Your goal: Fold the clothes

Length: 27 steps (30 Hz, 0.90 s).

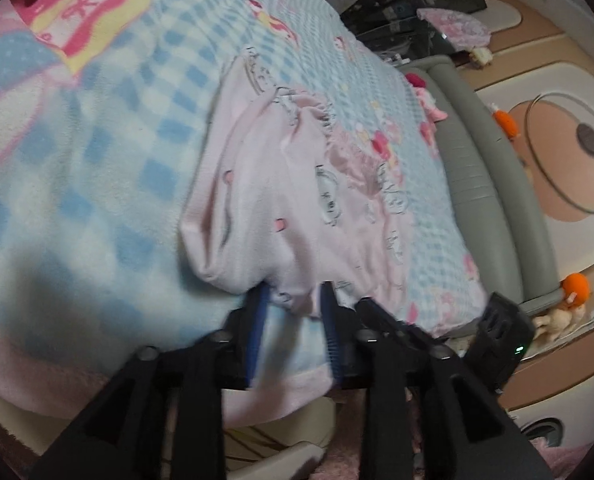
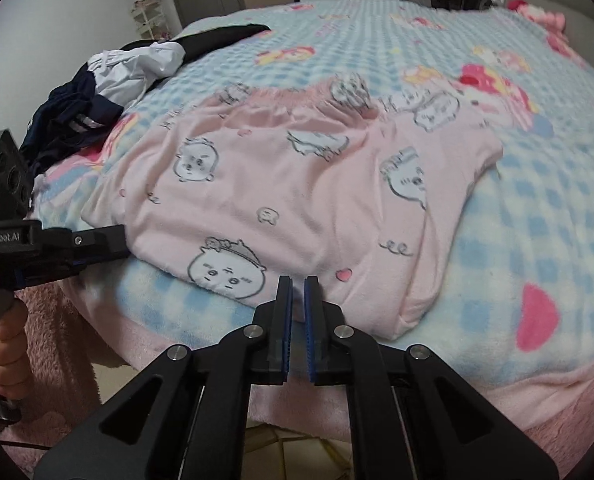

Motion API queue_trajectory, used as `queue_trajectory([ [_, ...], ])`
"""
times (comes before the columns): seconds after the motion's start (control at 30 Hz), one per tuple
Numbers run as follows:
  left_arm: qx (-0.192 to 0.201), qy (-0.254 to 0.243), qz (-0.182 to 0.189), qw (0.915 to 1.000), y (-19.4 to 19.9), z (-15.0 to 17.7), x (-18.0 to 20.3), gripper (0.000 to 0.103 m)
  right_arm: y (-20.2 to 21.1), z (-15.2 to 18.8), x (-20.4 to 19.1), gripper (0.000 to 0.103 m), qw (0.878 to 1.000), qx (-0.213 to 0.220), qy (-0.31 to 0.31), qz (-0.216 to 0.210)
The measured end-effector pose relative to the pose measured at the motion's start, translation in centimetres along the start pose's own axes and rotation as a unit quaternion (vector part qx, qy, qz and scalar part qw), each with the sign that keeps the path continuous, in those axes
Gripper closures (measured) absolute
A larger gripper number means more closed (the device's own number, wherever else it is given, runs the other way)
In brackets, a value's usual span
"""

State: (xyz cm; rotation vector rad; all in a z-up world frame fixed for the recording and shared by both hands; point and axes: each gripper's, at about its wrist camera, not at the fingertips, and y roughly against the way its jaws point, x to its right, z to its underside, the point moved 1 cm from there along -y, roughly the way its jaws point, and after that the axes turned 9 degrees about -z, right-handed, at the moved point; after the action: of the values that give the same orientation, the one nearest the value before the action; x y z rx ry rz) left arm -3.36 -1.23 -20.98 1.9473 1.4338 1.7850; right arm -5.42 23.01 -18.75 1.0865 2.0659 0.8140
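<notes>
So we've got the pink garment lying on the near part of the bed, on top of the blue checked blanket. Its long axis runs roughly left to right across the right wrist view, with the gathered, ruffled edge on the far side and the smoother folded edge facing us.

Our right gripper comes in low and level at the near hem, fingers almost together with only a thin gap, tips right at the cloth edge; we honestly can't tell if any fabric is pinched. Our left gripper has its blue-padded fingers spread wider, with a bit of pink hem sitting between them, not squeezed. A hand wraps its handle.

The garment looks soft, printed with little cartoon faces. The blanket is fuzzy fleece. A dark clothes pile sits far left.
</notes>
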Motion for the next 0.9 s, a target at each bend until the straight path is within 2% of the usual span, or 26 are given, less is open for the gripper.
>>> queue_trajectory([
  [0.07, 0.005, 0.007, 0.015, 0.9998, 0.1, -0.1, 0.1, 0.065, 0.2, 0.1, -0.1, 0.096, 1.0, 0.004, -0.003, 0.001],
  [0.17, 0.015, 0.017, 0.012, 0.9997, 0.0, 0.0, 0.1, 0.068, 0.9, -0.1, 0.4, 0.096, 1.0, 0.02, -0.013, 0.012],
  [0.2, 0.019, 0.012, -0.007, 0.9997, 0.0, 0.0, 0.3, 0.07, 1.0, -0.2, 0.6, 0.096, 0.999, 0.024, -0.016, 0.018],
  [0.23, 0.026, 0.001, -0.041, 0.9988, 0.0, 0.0, 0.7, 0.086, 1.2, -0.3, 0.8, 0.096, 0.999, 0.029, -0.018, 0.024],
  [0.27, 0.027, -0.007, -0.079, 0.9965, 0.1, -0.1, 0.8, 0.093, 1.0, -0.4, 1.1, 0.096, 0.999, 0.022, -0.022, 0.032],
  [0.3, 0.024, -0.013, -0.12, 0.9924, 0.3, -0.1, 0.7, 0.094, 0.8, -0.3, 1.4, 0.099, 0.999, 0.013, -0.023, 0.039],
  [0.33, 0.021, -0.006, -0.14, 0.9899, 0.8, -0.2, 0.4, 0.095, 0.6, -0.2, 1.7, 0.1, 0.999, 0.004, -0.024, 0.045],
  [0.37, 0.022, 0.009, -0.141, 0.9897, 1.6, -0.2, -0.1, 0.095, 0.9, -0.2, 2.1, 0.1, 0.999, 0.006, -0.03, 0.044],
  [0.47, 0.07, 0.0, -0.192, 0.9789, 4.8, -0.3, 0.0, 0.094, 2.4, -0.4, 3.0, 0.1, 0.998, 0.026, -0.051, 0.038],
  [0.5, 0.093, -0.019, -0.199, 0.9755, 5.7, -0.6, 0.8, 0.092, 3.0, -0.7, 3.3, 0.097, 0.997, 0.039, -0.061, 0.034],
  [0.53, 0.116, -0.037, -0.205, 0.9712, 6.6, -0.9, 1.5, 0.081, 3.6, -1.0, 3.7, 0.094, 0.996, 0.053, -0.071, 0.029],
  [0.57, 0.132, -0.061, -0.197, 0.9696, 7.1, -1.3, 2.5, 0.06, 4.0, -1.5, 3.8, 0.09, 0.995, 0.066, -0.074, 0.029],
  [0.63, 0.136, -0.124, -0.169, 0.9682, 6.1, -2.1, 5.1, 0.045, 3.9, -2.7, 3.5, 0.081, 0.995, 0.077, -0.066, 0.018],
  [0.7, 0.124, -0.189, -0.163, 0.9605, 3.9, -2.4, 7.8, 0.045, 2.8, -3.4, 3.0, 0.078, 0.996, 0.066, -0.054, 0.007],
  [0.77, 0.11, -0.224, -0.171, 0.9532, 1.5, -2.7, 9.0, 0.045, 1.4, -3.5, 2.4, 0.078, 0.998, 0.046, -0.045, 0.005],
  [0.8, 0.098, -0.23, -0.176, 0.9523, 0.3, -2.8, 8.8, 0.045, 0.7, -3.6, 2.2, 0.078, 0.999, 0.036, -0.04, 0.004],
  [0.87, 0.063, -0.219, -0.199, 0.9532, -2.0, -3.1, 7.4, 0.046, -0.5, -2.8, 2.7, 0.085, 0.999, 0.01, -0.036, 0.023],
  [0.9, 0.054, -0.214, -0.217, 0.9509, -2.4, -3.1, 6.5, 0.051, -0.1, -2.5, 3.2, 0.088, 0.999, 0.01, -0.04, 0.026],
])
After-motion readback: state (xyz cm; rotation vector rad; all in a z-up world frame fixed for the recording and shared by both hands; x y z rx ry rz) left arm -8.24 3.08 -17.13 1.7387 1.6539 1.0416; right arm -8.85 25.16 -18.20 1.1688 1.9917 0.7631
